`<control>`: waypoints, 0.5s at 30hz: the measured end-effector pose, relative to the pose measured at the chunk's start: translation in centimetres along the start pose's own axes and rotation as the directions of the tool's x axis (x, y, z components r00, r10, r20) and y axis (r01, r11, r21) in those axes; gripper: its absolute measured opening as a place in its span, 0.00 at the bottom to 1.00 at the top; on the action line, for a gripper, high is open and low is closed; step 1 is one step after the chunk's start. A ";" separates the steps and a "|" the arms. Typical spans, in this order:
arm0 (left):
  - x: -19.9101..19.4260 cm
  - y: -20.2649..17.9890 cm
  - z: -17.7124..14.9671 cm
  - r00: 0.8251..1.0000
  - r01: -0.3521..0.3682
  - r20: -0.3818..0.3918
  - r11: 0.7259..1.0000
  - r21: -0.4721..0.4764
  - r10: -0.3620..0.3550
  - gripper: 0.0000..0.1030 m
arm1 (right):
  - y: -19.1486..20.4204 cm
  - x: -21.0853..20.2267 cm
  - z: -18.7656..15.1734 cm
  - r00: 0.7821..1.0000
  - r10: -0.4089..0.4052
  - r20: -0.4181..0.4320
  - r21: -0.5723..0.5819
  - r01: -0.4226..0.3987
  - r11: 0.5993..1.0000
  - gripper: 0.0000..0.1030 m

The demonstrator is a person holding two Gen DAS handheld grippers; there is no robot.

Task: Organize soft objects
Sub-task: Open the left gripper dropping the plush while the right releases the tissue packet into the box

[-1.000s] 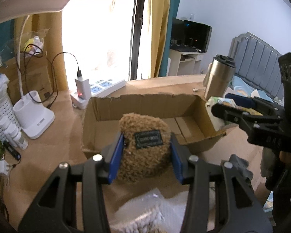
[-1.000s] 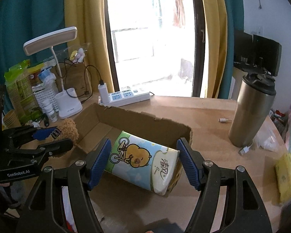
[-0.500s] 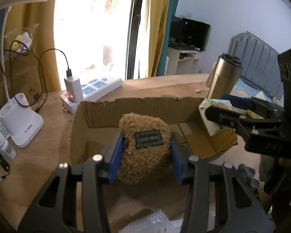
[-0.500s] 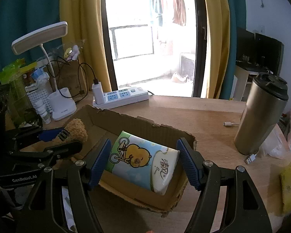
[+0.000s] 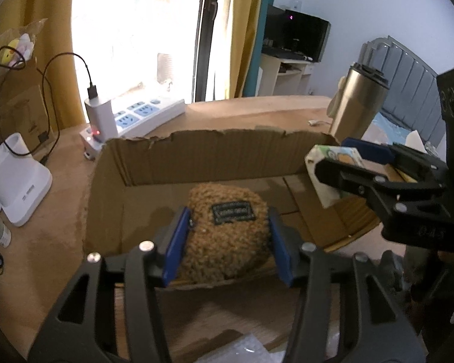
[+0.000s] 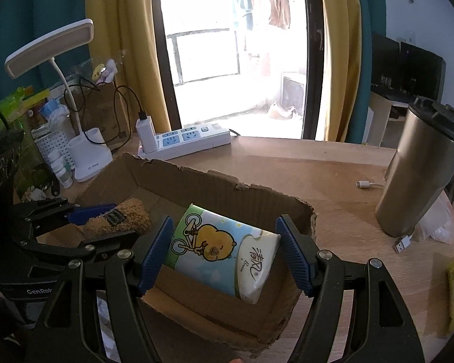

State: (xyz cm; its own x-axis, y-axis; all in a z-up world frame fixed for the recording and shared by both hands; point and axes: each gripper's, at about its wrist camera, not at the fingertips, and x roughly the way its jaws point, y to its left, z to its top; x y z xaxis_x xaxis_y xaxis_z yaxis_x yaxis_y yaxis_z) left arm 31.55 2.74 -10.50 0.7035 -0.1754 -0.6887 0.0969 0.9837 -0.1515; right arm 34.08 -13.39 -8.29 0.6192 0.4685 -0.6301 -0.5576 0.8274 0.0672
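A torn, open cardboard box lies on the wooden desk. My left gripper reaches over the near wall with a brown fuzzy plush, black label on top, low inside the box. Its jaws are opening, though both blue pads still touch the plush's sides. My right gripper is shut on a tissue pack printed with a bear on a bicycle. The pack hangs tilted over the box's right end.
A steel tumbler stands right of the box with a USB cable beside it. Behind the box lie a power strip and a white lamp base. Clear plastic wrap lies at the near edge.
Both grippers have moved forward and down over the box. The plush has sunk from above the near wall to low inside it, and the left pads stand slightly wider.
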 end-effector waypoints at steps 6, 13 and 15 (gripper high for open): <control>-1.2 -0.1 -0.2 1.000 0.011 0.026 1.000 -0.011 -0.010 0.67 | 0.1 -0.3 0.2 1.000 0.011 -0.009 0.010 -0.011 1.000 0.72; -3.8 -0.7 -0.1 0.997 0.001 0.073 1.000 -0.005 -0.001 0.69 | 0.4 -2.3 0.3 1.000 -0.008 0.028 0.019 0.008 1.000 0.75; -4.7 -0.8 -0.2 0.996 -0.001 0.088 1.000 -0.007 0.001 0.69 | 0.6 -3.0 0.4 0.999 -0.013 0.040 0.019 0.012 1.000 0.75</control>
State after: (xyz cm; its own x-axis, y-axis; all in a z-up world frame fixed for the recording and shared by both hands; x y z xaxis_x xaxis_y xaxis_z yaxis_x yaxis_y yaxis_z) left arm 28.05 2.79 -7.24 0.7627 -0.1699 -0.6241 0.0917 0.9835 -0.1556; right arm 32.12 -14.21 -6.08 0.6480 0.4697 -0.5996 -0.5392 0.8389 0.0745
